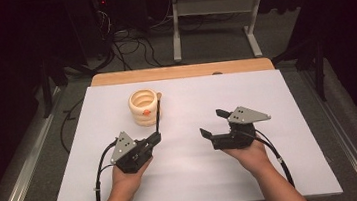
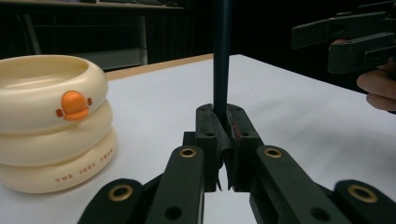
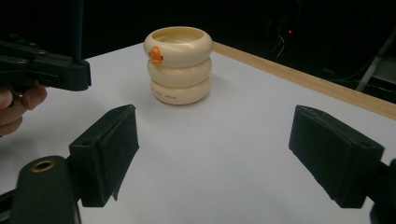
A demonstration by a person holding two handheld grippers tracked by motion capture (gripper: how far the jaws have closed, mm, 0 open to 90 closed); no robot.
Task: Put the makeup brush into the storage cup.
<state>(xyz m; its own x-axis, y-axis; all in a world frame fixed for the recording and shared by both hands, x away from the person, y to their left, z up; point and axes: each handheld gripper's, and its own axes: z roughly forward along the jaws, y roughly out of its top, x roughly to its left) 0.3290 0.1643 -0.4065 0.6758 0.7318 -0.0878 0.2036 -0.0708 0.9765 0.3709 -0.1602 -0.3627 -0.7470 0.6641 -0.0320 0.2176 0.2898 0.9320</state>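
The left gripper (image 1: pixel 154 139) is clamped tight on the lower end of a thin dark stick (image 1: pixel 158 113), something like a pencil or a spoon handle; in the left gripper view the stick (image 2: pixel 222 56) rises straight up out of the closed jaws and runs off the top of the picture. From above, its long axis leads away from the person, and its pale far tip sits right beside the rim of a cream holder (image 1: pixel 144 107) shaped like three stacked rings with a small orange duck bill on the side. Whether that tip touches the rim or only hangs beside it cannot be told. The holder (image 2: pixel 51 121) stands upright on the white table (image 1: pixel 289 119), just ahead and to the left of the left gripper, with its mouth open to the top. The right gripper (image 1: pixel 215 125) is wide open with nothing between its jaws; it hovers over bare table well apart from the holder (image 3: pixel 178 65), which lies ahead of it on the far side of the left hand. The left hand is plainly the nearer one and already carries the stick. To my eye the coming move turns on lifting the stick's tip over the rim and tipping the stick upright above the mouth, since the tip lies at the holder's right side, not yet over the opening.
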